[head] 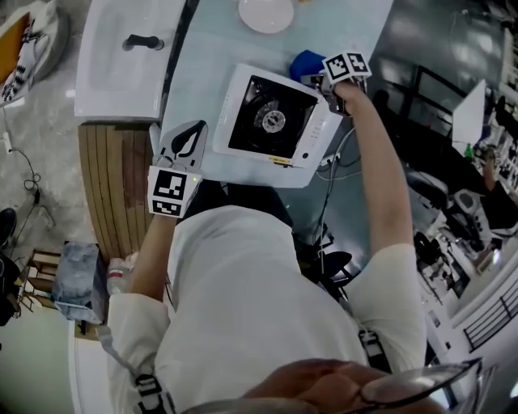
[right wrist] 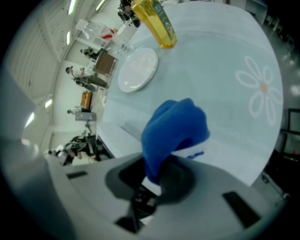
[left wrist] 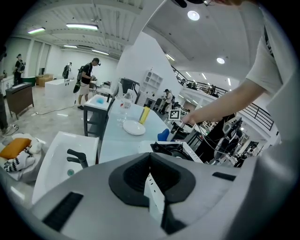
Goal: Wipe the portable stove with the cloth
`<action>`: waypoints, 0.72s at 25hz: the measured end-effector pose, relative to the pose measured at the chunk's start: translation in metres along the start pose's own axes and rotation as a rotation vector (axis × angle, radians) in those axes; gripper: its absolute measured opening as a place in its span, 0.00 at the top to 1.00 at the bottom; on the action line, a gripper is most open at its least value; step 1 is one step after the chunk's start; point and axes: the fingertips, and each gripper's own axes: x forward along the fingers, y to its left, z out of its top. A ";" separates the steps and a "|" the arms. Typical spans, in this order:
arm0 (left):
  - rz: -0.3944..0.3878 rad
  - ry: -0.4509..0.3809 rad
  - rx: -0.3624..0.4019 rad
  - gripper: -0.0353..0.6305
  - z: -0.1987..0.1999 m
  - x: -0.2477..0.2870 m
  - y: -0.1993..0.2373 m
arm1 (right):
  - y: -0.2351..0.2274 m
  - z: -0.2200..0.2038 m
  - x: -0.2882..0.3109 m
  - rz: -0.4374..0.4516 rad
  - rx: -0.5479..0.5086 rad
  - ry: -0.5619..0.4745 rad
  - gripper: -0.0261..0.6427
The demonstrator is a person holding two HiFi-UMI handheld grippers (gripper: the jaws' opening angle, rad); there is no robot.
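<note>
Right jaws are clamped on the blue cloth (right wrist: 173, 131), which bunches up out of the right gripper (right wrist: 150, 187) above the pale worktop (right wrist: 225, 70). Whether the cloth touches the worktop I cannot tell. From the head view the cloth (head: 306, 63) sits just beyond the far right corner of the stove (head: 275, 121), with the right gripper (head: 332, 85) beside that corner. The stove is a white box with a black top and a round burner, lying skewed on the worktop (head: 210, 48) near its front edge.

Left jaws are closed together with nothing between them, as the left gripper view shows at the left gripper (left wrist: 151, 185). That left gripper (head: 184, 133) hangs just off the stove's near left side, apart from it.

Farther off, a white plate (head: 265, 14) rests at the back of the worktop, and a yellow bottle (right wrist: 157, 16) stands near the plate (right wrist: 137, 69). A white sink (head: 129, 57) with a dark tap (head: 142, 40) adjoins the worktop on the left, with a wooden slatted board (head: 113, 186) in front of it.
</note>
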 end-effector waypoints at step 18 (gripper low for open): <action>0.080 -0.045 -0.063 0.90 -0.006 -0.031 0.034 | 0.115 0.054 0.031 0.210 -0.023 0.015 0.86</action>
